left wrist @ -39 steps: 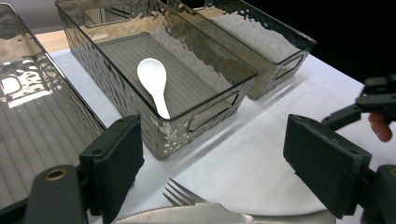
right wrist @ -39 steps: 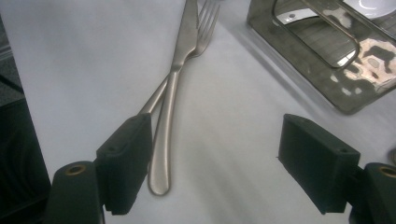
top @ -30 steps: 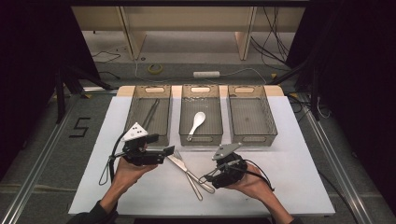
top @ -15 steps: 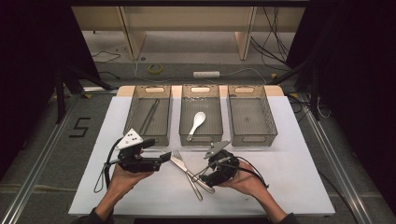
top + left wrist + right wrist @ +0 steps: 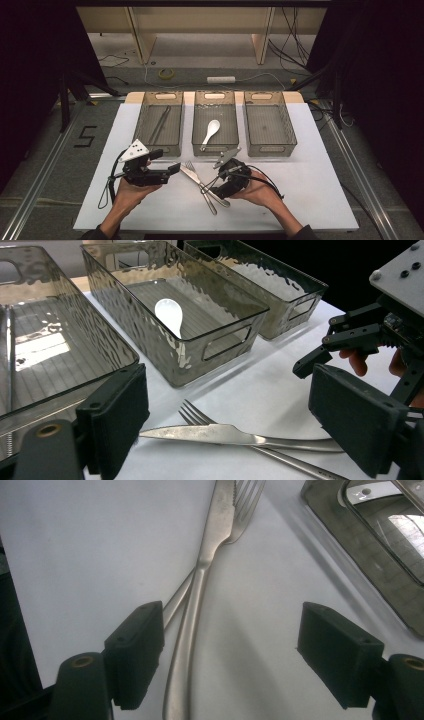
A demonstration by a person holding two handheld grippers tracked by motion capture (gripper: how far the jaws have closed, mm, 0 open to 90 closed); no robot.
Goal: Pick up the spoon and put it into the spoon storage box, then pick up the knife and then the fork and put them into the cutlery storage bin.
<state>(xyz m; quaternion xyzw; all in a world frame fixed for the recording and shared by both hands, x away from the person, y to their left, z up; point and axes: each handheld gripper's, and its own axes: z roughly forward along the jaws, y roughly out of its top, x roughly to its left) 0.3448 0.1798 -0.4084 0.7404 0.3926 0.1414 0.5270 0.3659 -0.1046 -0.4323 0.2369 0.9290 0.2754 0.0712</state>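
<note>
Knife [image 5: 200,605] and fork [image 5: 200,182] lie crossed on the white table [image 5: 310,200], before three bins [image 5: 265,125]. Right gripper [image 5: 232,655] is held low, jaws wide and empty astride the handles, seemingly lined up for a pick. Left gripper [image 5: 225,420], also wide, is kept nearby.

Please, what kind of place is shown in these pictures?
Probably a laboratory or recording studio, not a home kitchen. A white table stands between black curtains, loose cables lie on the floor behind it, and three smoky transparent plastic bins are lined up for sorting cutlery.
</note>
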